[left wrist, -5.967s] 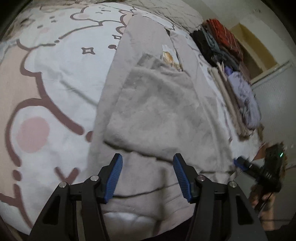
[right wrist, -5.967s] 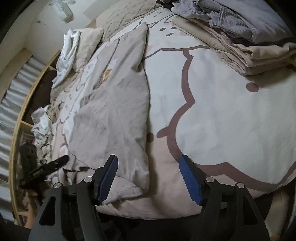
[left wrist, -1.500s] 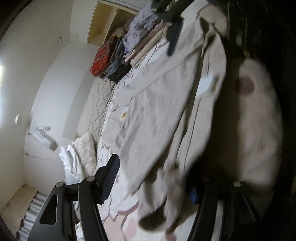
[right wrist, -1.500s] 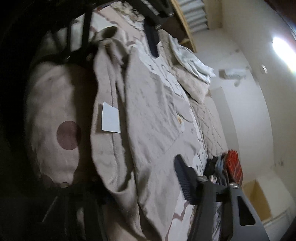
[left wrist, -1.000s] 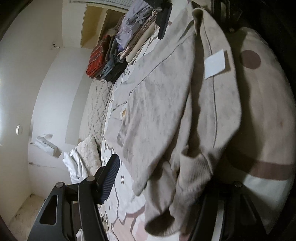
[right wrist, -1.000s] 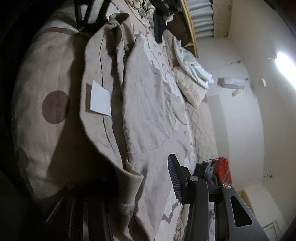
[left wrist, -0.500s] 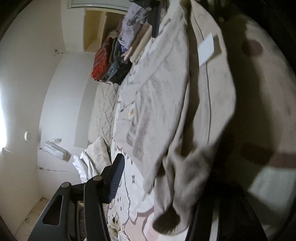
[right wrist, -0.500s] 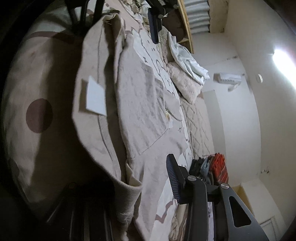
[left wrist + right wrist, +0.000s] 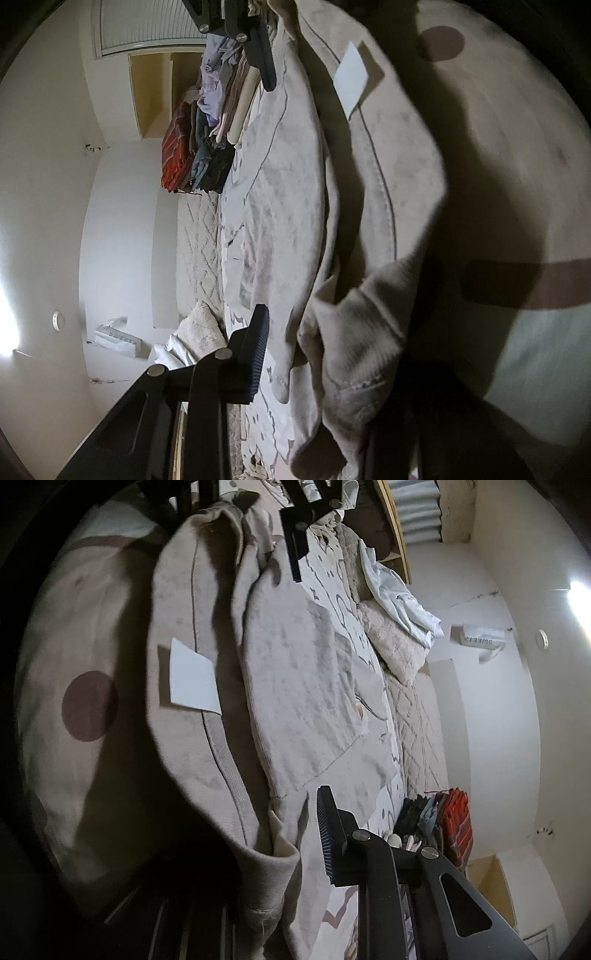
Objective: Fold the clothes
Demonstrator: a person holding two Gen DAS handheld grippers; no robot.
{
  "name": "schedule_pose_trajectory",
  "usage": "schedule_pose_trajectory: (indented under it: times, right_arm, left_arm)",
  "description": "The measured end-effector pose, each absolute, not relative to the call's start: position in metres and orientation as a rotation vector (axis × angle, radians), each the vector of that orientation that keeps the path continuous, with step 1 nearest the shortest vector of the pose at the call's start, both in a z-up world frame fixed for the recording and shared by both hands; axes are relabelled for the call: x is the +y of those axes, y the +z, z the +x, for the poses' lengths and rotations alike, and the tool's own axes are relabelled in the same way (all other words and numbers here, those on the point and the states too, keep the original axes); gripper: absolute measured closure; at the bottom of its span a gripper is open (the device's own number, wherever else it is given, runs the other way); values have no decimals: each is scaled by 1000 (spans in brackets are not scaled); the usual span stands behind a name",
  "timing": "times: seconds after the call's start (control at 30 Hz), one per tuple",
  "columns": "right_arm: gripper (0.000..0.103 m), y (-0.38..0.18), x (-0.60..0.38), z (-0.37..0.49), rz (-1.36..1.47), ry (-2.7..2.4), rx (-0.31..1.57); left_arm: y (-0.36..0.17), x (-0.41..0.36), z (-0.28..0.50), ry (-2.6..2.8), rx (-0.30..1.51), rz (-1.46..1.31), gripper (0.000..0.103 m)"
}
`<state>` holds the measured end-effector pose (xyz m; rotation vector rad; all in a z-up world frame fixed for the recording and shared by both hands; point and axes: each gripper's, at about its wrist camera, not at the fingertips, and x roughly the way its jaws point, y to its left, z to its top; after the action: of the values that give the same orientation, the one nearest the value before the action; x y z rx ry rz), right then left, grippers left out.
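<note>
Clothes here mean a beige garment (image 9: 369, 206), its ribbed hem lifted off the bed's (image 9: 66, 635) near edge, pinched at both corners by left tool (image 9: 332, 373) and right tool (image 9: 291, 853), apparently to fold it over; its white tag (image 9: 190, 685) looks blank, and only "SWEET" reads on a far wall box (image 9: 478, 640).

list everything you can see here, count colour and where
beige garment: one, lifted by its near hem, white label showing
bedcover: one, cream with brown cartoon print, under the garment
folded clothes stack: one, red, dark and lilac, far edge of bed
fluffy pillow: one, cream, by the wall
white cloth: one, crumpled on the pillow
left gripper: black with blue pads, on the hem
right gripper: same, on the hem
</note>
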<state>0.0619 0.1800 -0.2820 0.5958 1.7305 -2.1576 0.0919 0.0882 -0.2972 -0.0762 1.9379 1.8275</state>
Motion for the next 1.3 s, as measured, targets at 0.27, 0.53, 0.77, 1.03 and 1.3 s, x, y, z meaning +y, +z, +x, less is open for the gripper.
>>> schedule_pose_trajectory:
  times: [0.27, 0.53, 0.77, 1.03, 1.3]
  right_arm:
    - [81, -289, 181, 64, 562, -2088, 1766]
    - [94, -267, 185, 51, 618, -2059, 1742]
    - [96, -208, 191, 31, 657, -2118, 1644]
    - [96, -124, 195, 28, 472, -2152, 1734]
    - [96, -43, 196, 61, 587, -2200, 1546]
  left_arm:
    - [-302, 88, 90, 1817, 1919, -136, 93]
    - [-268, 97, 80, 1902, 1791, -301, 97]
    - [-196, 99, 58, 2047, 1585, -379, 98]
    - [-108, 89, 63, 2140, 1585, -221, 98]
    - [-38, 79, 114, 2096, 1318, -487, 98]
